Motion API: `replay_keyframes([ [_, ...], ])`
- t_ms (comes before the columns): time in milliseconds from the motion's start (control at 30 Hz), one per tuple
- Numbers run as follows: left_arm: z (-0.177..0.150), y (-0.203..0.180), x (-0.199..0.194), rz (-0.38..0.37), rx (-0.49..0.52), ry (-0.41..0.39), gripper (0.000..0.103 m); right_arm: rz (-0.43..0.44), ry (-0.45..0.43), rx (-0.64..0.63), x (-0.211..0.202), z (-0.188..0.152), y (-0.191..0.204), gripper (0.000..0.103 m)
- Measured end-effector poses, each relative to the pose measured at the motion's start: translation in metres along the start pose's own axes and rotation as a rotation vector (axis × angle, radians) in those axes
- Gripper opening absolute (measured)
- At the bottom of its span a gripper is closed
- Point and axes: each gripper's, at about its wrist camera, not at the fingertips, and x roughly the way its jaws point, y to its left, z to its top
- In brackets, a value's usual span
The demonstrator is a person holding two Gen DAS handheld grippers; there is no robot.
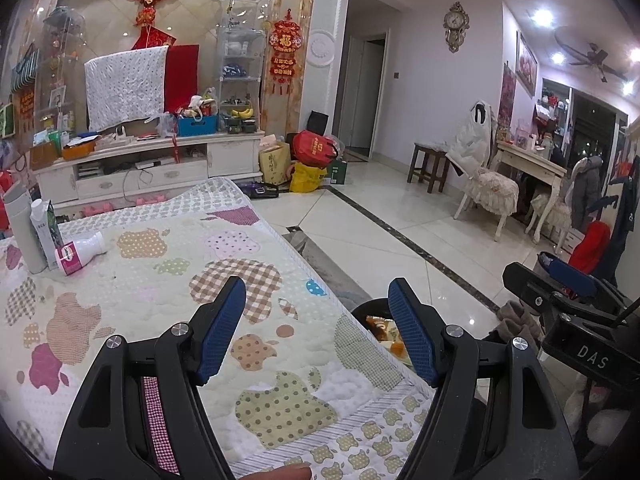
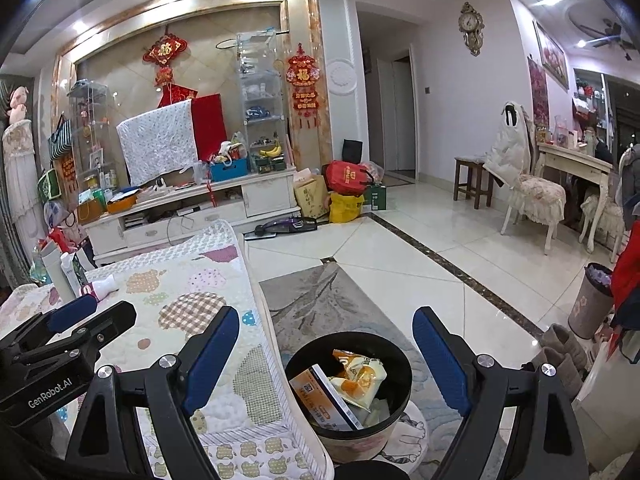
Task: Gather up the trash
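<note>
My left gripper (image 1: 316, 292) hangs open and empty over the near corner of a table under a quilted apple-pattern cover (image 1: 160, 300). A white bottle with a pink label (image 1: 82, 256) lies on its side at the table's far left, beside a milk carton (image 1: 46, 228) and a grey cylinder (image 1: 22, 232). My right gripper (image 2: 326, 320) is open and empty above a black trash bin (image 2: 404, 356) on the floor next to the table. The bin holds a flat box (image 2: 324, 396) and orange snack wrappers (image 2: 360, 372). Each gripper shows at the edge of the other's view.
A grey rug (image 2: 320, 300) lies under the bin on the tiled floor. A second bin (image 2: 592, 304) and boots (image 2: 560, 348) stand at the right. A cluttered TV cabinet (image 2: 192, 208), bags (image 2: 344, 188), chairs and a desk line the far walls.
</note>
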Motion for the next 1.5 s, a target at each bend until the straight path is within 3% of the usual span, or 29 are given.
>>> replay_keyframes([
  [1500, -0.006, 0.013, 0.008, 0.010, -0.026, 0.035, 0.073, 0.006, 0.059, -0.013, 0.013, -0.007, 0.005, 0.087],
])
